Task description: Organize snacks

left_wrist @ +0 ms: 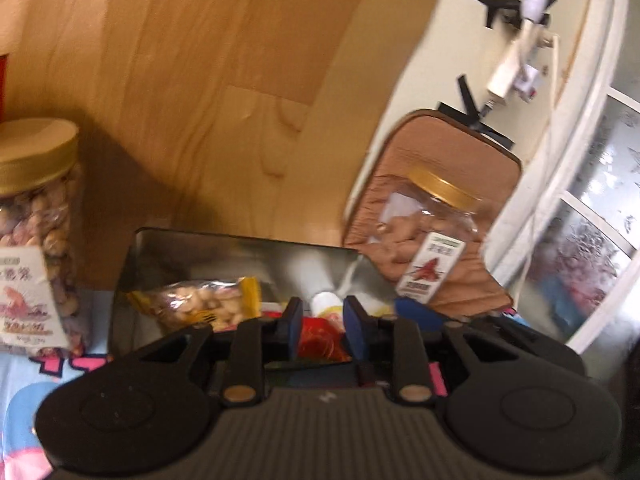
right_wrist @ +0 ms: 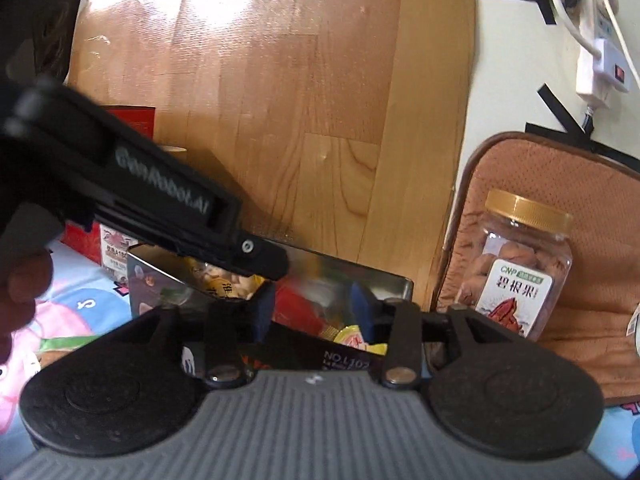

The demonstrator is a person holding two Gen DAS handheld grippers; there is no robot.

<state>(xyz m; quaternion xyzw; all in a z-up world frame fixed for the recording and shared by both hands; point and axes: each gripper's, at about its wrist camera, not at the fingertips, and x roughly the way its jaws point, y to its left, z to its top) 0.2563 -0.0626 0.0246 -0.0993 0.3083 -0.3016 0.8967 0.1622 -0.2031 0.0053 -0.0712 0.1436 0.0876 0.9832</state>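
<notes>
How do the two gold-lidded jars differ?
The left jar stands beside the metal tin before the wood panel; the right jar stands against the brown cushion. The left jar looks packed to the lid with pale nuts; the right jar's top is clear. Both are clear plastic with white labels.

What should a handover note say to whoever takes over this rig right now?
Left gripper: open, empty, above the metal tin.
Right gripper: open, empty, also over the tin.
In the tin: a yellow nut packet and red-wrapped snacks.
Still outside: the full nut jar left of the tin and the pecan jar on the brown cushion to its right.
</notes>
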